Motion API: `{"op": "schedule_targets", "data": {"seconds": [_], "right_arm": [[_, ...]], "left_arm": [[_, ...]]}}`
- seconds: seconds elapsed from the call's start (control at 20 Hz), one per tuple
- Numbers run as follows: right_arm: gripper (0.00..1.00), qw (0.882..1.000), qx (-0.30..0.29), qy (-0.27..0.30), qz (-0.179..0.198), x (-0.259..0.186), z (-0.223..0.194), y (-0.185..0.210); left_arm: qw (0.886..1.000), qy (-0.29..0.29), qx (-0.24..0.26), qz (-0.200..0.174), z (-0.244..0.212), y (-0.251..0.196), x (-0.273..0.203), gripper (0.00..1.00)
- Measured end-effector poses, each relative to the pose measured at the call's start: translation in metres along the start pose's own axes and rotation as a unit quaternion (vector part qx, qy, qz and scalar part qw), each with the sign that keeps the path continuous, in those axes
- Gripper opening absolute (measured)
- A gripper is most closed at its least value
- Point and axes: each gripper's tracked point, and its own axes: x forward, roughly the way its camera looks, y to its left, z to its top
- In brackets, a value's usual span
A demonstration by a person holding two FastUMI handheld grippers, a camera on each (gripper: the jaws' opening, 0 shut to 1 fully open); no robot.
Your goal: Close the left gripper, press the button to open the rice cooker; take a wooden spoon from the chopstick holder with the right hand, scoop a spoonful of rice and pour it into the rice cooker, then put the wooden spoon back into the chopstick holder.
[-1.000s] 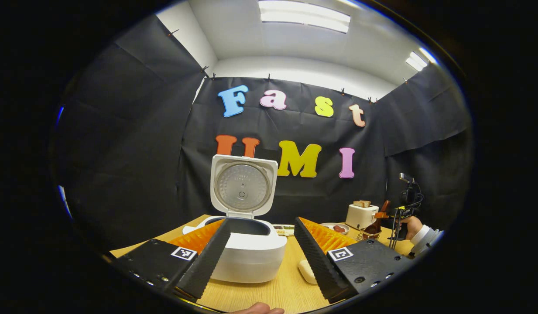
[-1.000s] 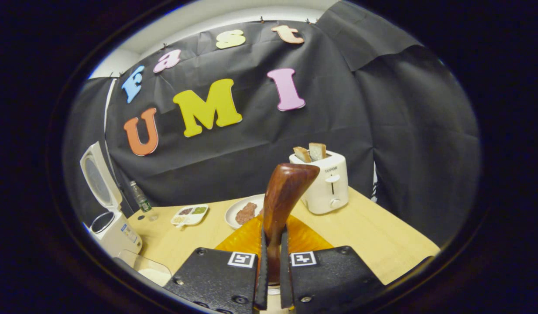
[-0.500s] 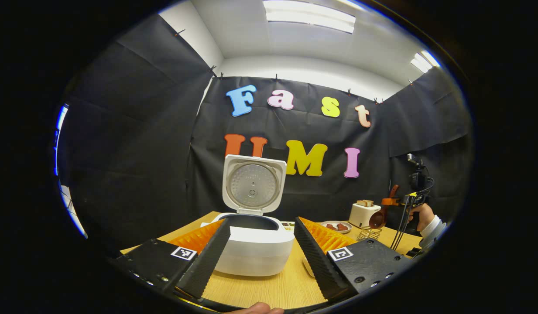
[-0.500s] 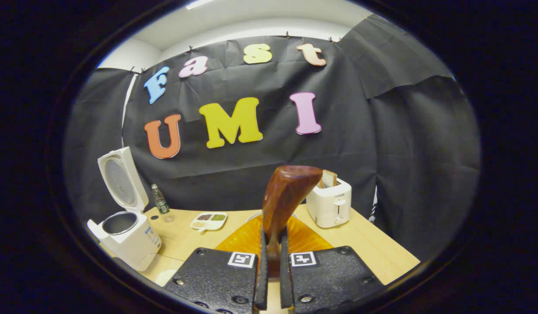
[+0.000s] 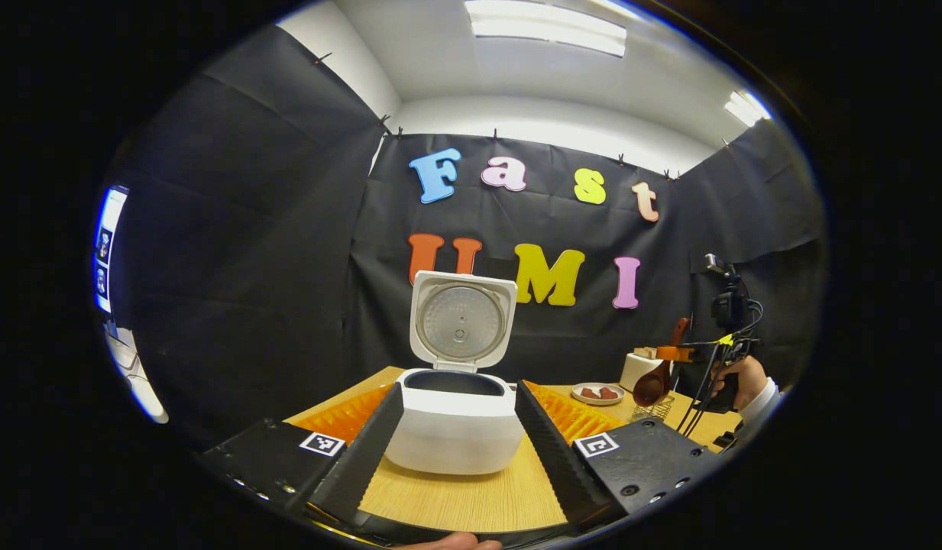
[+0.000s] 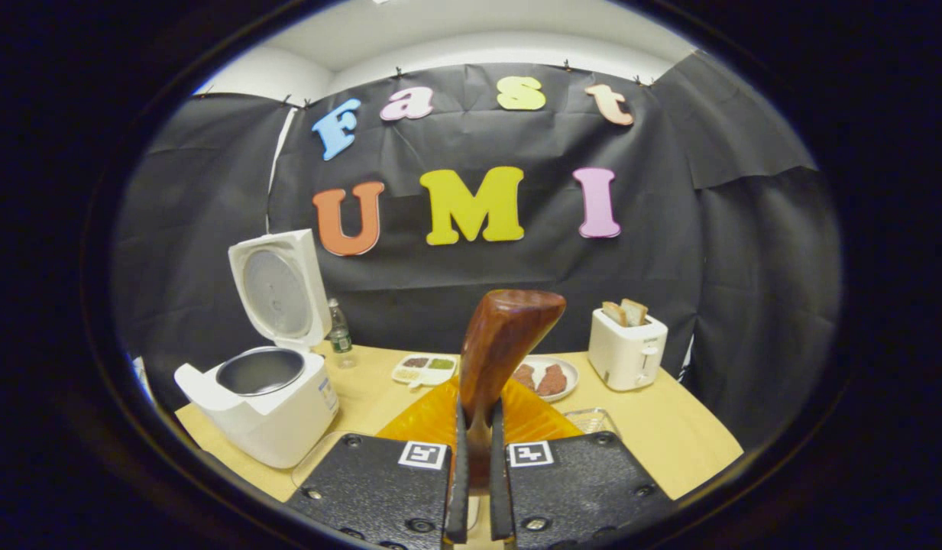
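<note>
The white rice cooker (image 5: pixel 455 431) stands on the wooden table with its lid (image 5: pixel 461 321) raised; its pot looks empty (image 6: pixel 260 370). My left gripper (image 5: pixel 457 388) is open, short of the cooker, which shows between its fingers. My right gripper (image 6: pixel 474 428) is shut on the handle of the dark wooden spoon (image 6: pixel 505 344), which points up and forward. In the left gripper view a hand holds that gripper at far right, the spoon's bowl (image 5: pixel 650 388) hanging just above the wire chopstick holder (image 5: pixel 654 409).
A white toaster (image 6: pixel 627 350) with bread stands at the back right. A plate of meat (image 6: pixel 545 378), a small compartment dish (image 6: pixel 423 369) and a bottle (image 6: pixel 338 330) line the back. A clear container (image 6: pixel 314 458) sits by the cooker's front.
My right gripper has lifted the spoon clear of the holder and swung left, bringing the cooker closer in its view. The left gripper has shifted so the cooker sits centred between its fingers.
</note>
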Motion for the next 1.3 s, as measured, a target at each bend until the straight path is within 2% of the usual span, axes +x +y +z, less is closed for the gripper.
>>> {"op": "schedule_targets", "data": {"seconds": [0.15,0.45,0.7,0.75,0.8,0.9,1.0,1.3], "right_arm": [[0.17,1.0,-0.009,0.02,0.008,0.005,-0.027,0.025],[0.16,0.996,-0.045,0.073,-0.006,0.026,-0.086,0.042],[0.17,0.991,-0.112,0.071,-0.024,0.04,-0.108,0.034],[0.18,0.991,-0.109,0.072,-0.01,0.039,-0.112,0.041],[0.17,0.992,-0.089,0.087,0.008,0.037,-0.122,0.049],[0.17,0.991,-0.007,0.119,0.058,0.027,-0.132,0.067],[0.17,0.979,0.092,0.157,0.093,0.019,-0.135,0.079],[0.17,0.968,0.182,0.152,0.085,0.016,-0.134,0.076]], "left_arm": [[1.0,0.012,0.009,-0.001,-0.004,0.001,-0.001,0.94],[1.0,0.013,0.019,-0.019,-0.009,-0.009,-0.001,0.94],[0.999,0.025,0.041,-0.025,-0.023,-0.014,0.005,0.94],[0.998,0.028,0.044,-0.023,-0.024,-0.013,0.006,0.94],[0.998,0.03,0.045,-0.021,-0.025,-0.013,0.007,0.94],[0.998,0.031,0.045,-0.021,-0.026,-0.015,0.008,0.94],[0.998,0.03,0.046,-0.023,-0.025,-0.019,0.008,0.94],[0.997,0.025,0.062,-0.032,-0.022,-0.029,0.006,0.94]]}}
